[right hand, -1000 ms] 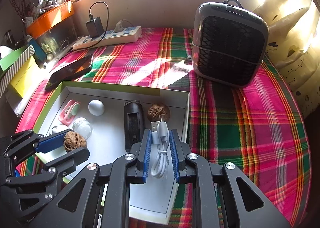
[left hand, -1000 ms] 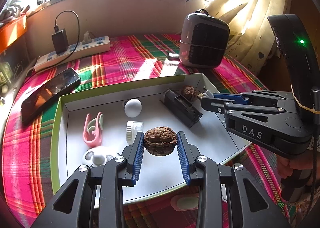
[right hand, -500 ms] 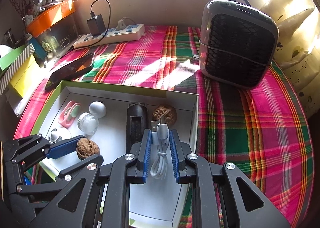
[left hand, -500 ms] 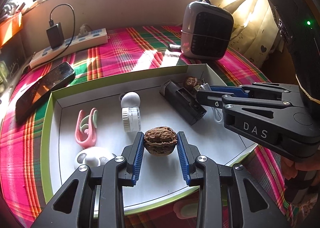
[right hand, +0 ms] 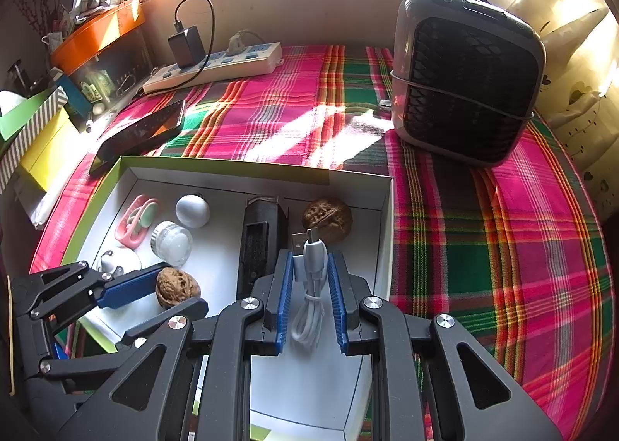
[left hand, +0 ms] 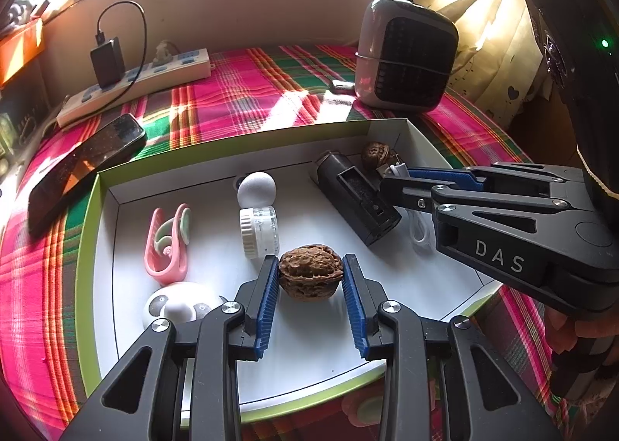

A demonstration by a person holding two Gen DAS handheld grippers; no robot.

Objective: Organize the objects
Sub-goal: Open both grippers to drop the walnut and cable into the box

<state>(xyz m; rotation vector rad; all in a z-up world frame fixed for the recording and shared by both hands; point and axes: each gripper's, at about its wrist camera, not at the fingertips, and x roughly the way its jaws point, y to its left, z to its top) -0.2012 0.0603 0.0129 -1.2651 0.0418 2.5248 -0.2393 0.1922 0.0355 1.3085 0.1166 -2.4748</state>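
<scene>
A white, green-rimmed box (left hand: 93, 232) (right hand: 232, 164) lies on the plaid cloth. My left gripper (left hand: 310, 270) is shut on a brown walnut (left hand: 310, 272), which also shows in the right wrist view (right hand: 177, 286), low over the box floor. My right gripper (right hand: 308, 266) is shut on a coiled white USB cable (right hand: 309, 286) over the box's right side; it shows in the left wrist view (left hand: 402, 177). In the box lie a second walnut (right hand: 327, 219), a black case (right hand: 257, 243), a white jar (left hand: 258, 232), a white ball (left hand: 256, 188), a pink clip (left hand: 167, 243) and a white round gadget (left hand: 176, 305).
A grey heater (right hand: 464, 81) stands at the back right of the table. A black phone (left hand: 83, 166) lies left of the box. A power strip (right hand: 216, 65) with a charger lies along the back wall. Boxes and an orange tray (right hand: 96, 30) crowd the far left.
Both grippers have kept their hold and shifted forward over the box. The walnut has come closer to the white jar. The cable end has come closer to the second walnut.
</scene>
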